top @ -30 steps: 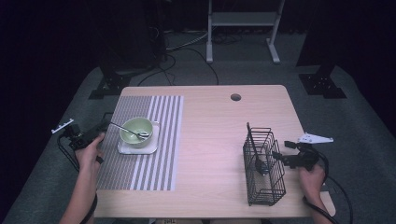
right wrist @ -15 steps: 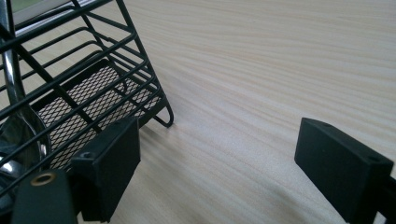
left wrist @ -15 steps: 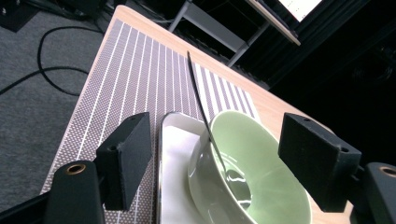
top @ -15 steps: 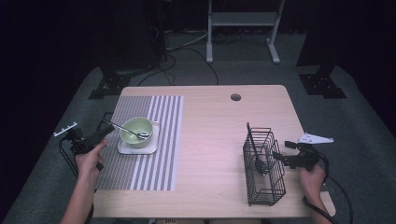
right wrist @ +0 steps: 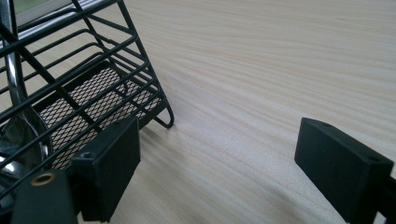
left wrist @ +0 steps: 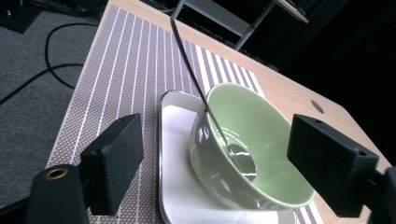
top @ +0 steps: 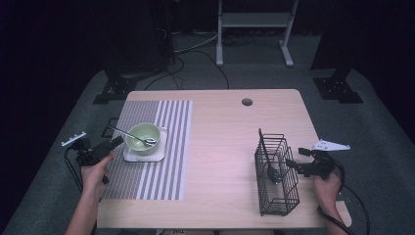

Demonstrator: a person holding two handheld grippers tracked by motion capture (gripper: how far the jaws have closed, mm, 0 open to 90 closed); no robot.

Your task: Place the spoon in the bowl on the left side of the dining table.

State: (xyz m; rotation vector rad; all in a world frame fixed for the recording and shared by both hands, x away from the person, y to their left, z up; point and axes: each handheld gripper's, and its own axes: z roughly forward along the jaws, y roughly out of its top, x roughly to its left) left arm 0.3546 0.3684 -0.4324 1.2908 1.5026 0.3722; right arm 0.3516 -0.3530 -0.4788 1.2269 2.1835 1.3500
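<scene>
Since the earlier frame, the left gripper [top: 116, 143] has been drawn back from the green bowl [top: 143, 138] near the tabletop's left edge, jaws just opened wide and empty; the spoon [top: 132, 135] is left resting inside. Beside the wire basket [top: 276, 178], the right gripper [top: 289, 164] is held wide, empty.

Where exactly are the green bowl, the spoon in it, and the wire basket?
Bowl [left wrist: 275, 140]: left gripper view, inner wall.
Spoon [left wrist: 187, 60]: left gripper view, handle.
Basket [top: 277, 182]: high view, wire side.
</scene>
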